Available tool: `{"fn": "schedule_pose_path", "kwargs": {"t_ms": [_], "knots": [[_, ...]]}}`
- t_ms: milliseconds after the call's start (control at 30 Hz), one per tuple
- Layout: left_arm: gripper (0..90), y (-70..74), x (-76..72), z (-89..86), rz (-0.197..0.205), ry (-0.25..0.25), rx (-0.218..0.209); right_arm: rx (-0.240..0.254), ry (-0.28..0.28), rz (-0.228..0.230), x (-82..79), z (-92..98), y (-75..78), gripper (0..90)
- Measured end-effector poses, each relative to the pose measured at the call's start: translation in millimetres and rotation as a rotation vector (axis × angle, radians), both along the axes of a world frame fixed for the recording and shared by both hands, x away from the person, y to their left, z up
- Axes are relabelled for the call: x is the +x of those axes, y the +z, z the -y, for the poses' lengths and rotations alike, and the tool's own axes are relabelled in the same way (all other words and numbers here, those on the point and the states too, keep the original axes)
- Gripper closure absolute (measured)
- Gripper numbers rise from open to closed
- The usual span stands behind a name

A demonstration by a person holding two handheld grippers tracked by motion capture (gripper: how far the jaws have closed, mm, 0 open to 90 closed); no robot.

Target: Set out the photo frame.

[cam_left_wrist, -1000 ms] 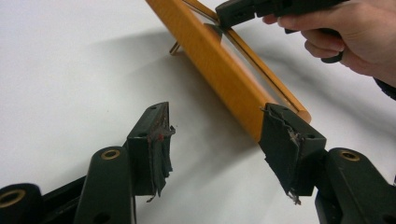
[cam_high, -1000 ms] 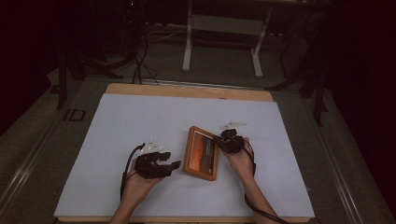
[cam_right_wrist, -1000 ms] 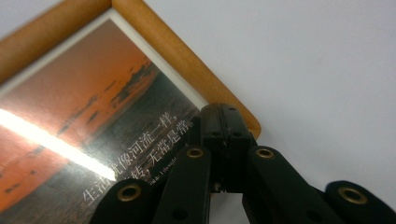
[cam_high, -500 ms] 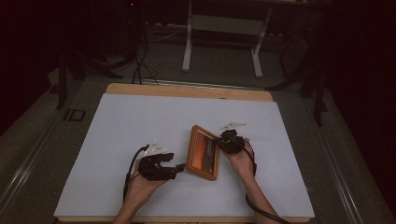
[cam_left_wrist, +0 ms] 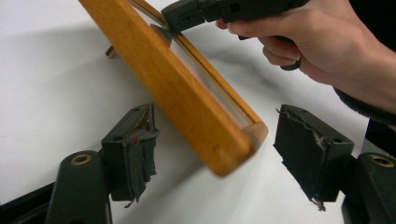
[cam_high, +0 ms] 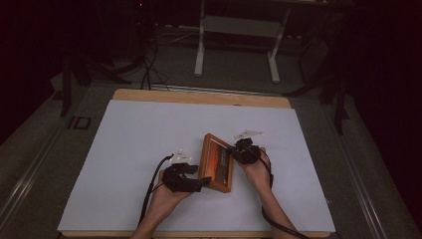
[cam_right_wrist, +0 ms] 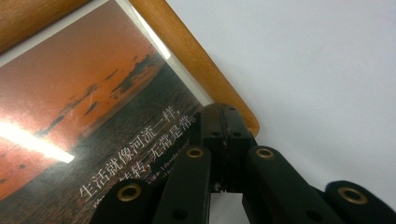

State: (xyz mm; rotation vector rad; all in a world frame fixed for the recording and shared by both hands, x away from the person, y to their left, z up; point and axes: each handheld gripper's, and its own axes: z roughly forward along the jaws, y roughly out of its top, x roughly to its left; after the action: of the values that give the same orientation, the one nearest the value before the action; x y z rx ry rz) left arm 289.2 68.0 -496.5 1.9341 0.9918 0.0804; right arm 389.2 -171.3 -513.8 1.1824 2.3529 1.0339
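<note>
— Where are we with the frame (cam_high: 217, 163)?
— It stands tilted on the worktop (cam_high: 124, 149); our right claw (cam_high: 238, 149) clamps its edge, our left claw (cam_left_wrist: 219, 154) has just been opening round its corner, not touching.
— Next we close there, squarely.

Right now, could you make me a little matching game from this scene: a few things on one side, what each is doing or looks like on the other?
Things:
1. left gripper
2. right gripper
3. picture frame
4. table cover

States:
A. plain white, lying flat
B. jaws pressed together on a frame corner
C. orange wood, tilted, one edge raised off the table
D. jaws wide apart, a frame corner between them, untouched

Pairs: 1-D, 2-B, 3-C, 4-A
</note>
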Motion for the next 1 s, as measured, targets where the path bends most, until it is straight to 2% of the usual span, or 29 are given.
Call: {"fn": "schedule_pose_path", "kwargs": {"t_ms": [33, 200, 333, 633, 700, 800, 1000], "knots": [[31.1, 0.0, 0.0, 0.0, 0.000, 0.000, 0.000, 0.001, -0.001, -0.001, 0.0, 0.0, 0.0, 90.0], [36.9, -5.4, 9.0, 4.9, -0.061, 0.001, -0.030, 0.003, 0.001, -0.002, 0.1, 0.2, 0.0, 90.0], [40.7, -8.0, 12.3, 9.5, -0.078, 0.011, -0.024, 0.006, -0.002, 0.002, -0.3, 0.4, -0.5, 90.0], [46.9, -10.7, 18.9, 10.7, -0.126, 0.028, -0.062, 0.001, -0.001, 0.003, -0.8, 0.1, -0.3, 90.0], [47.9, -12.0, 21.4, 11.2, -0.152, 0.039, -0.083, 0.000, 0.000, 0.003, -0.8, 0.1, -0.2, 90.0], [51.4, -11.7, 22.8, 12.7, -0.156, 0.043, -0.092, 0.001, 0.000, 0.002, -0.7, 0.5, -0.1, 90.0], [55.0, -9.2, 20.7, 17.3, -0.118, 0.046, -0.067, 0.011, 0.002, 0.001, -1.7, 4.2, 1.2, 90.0]]}}
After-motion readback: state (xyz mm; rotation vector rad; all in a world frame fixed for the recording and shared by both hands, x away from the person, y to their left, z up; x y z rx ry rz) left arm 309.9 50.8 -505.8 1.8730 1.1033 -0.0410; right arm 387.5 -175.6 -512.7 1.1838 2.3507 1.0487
